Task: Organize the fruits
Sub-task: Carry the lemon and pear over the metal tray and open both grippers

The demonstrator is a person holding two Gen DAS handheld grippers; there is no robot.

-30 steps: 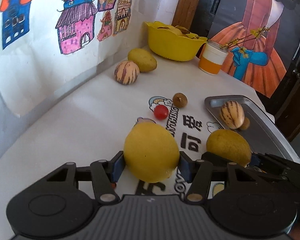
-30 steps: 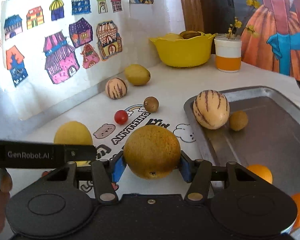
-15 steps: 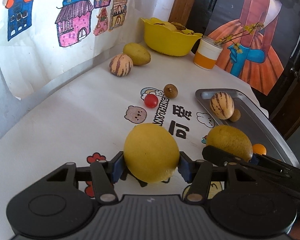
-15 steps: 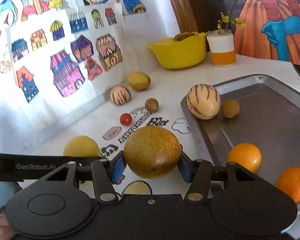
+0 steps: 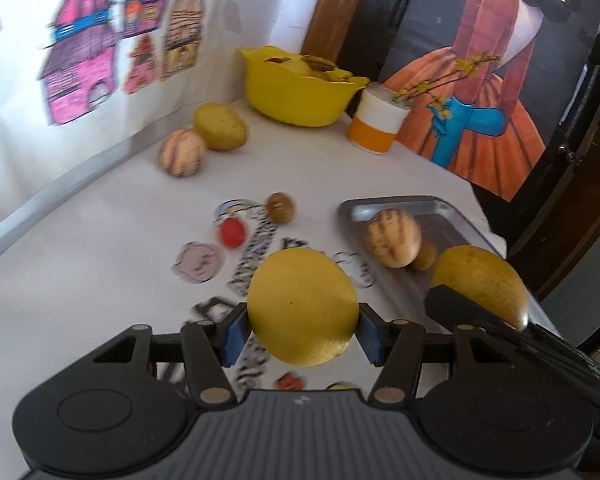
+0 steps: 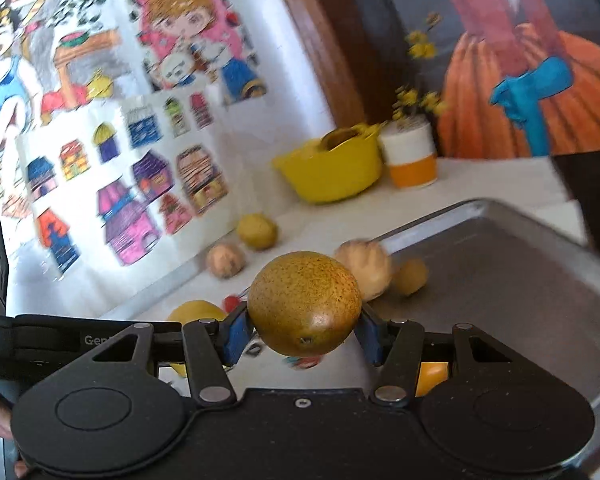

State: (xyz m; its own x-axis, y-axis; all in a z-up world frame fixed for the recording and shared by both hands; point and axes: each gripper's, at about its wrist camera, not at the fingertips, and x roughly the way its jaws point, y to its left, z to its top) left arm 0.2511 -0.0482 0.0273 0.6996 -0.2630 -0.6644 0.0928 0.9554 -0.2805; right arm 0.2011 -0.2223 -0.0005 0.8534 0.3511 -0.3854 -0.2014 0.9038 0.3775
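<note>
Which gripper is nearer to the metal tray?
Right. The right gripper, with the brown fruit, is at the metal tray edge; the left gripper, with the yellow fruit, is beside it, over the table.

Right gripper [image 6: 304, 334]: blue pads clamped a speckled brown-yellow fruit [image 6: 304, 304] at frame centre. Metal tray [image 6: 500, 280] lay at 3 o'clock, holding a blurred pale fruit [image 6: 366, 268] and small tan fruit [image 6: 410, 276]. Yellow bowl [image 6: 332, 172] and orange-and-white cup [image 6: 410, 158] stood at 12 o'clock.
</note>
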